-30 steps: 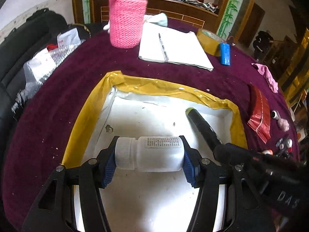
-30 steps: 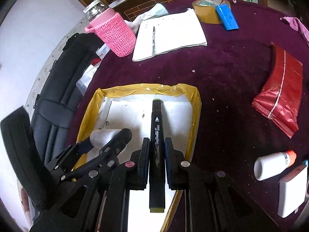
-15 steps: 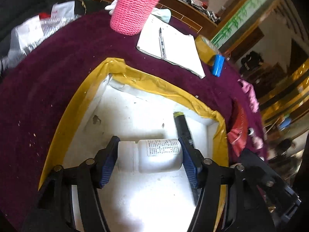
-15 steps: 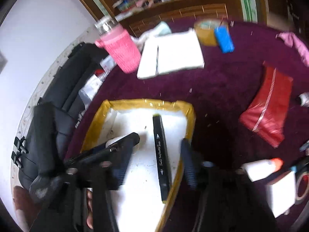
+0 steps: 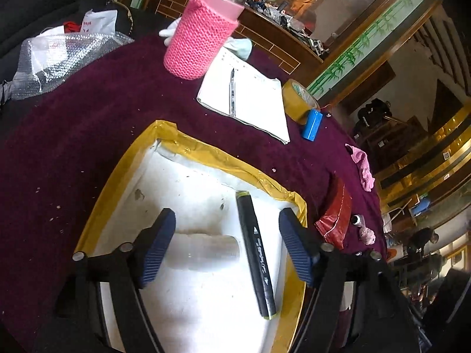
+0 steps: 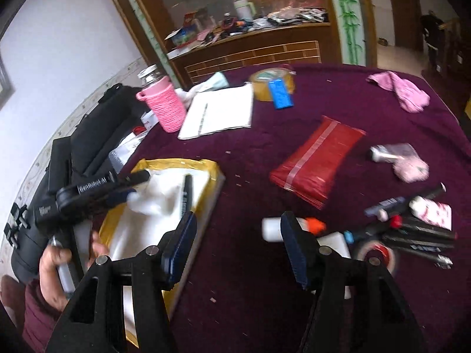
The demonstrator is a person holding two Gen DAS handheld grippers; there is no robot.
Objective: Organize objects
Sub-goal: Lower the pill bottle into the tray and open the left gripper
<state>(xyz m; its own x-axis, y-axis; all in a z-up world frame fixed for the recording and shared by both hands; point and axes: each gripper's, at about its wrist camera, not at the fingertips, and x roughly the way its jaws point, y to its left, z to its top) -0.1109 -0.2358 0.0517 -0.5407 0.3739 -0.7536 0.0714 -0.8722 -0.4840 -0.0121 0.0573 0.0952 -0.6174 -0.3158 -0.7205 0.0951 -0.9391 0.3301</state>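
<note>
A white tray with a yellow taped rim point(image 5: 206, 151) point(image 6: 176, 163) lies on the purple tablecloth. In it lie a white bottle point(image 5: 203, 251), blurred, and a black marker point(image 5: 256, 253) point(image 6: 186, 195). My left gripper point(image 5: 226, 247) is open above the tray, its fingers spread wide around the bottle and marker without touching them. My right gripper point(image 6: 238, 247) is open and empty over the cloth, right of the tray. A small white bottle with an orange cap point(image 6: 290, 228) lies just beyond its right finger.
On the cloth lie a red packet point(image 6: 318, 158), a notebook with a pen point(image 6: 217, 111), a pink knitted bottle point(image 5: 203, 35), a tape roll point(image 6: 270, 83), a blue block point(image 6: 281, 97), pink cloths point(image 6: 403, 89), and a pile of small items point(image 6: 412, 223) at the right.
My left gripper opened and let the white bottle go into the tray. My right gripper released the black marker in the tray, then moved right over the cloth.
</note>
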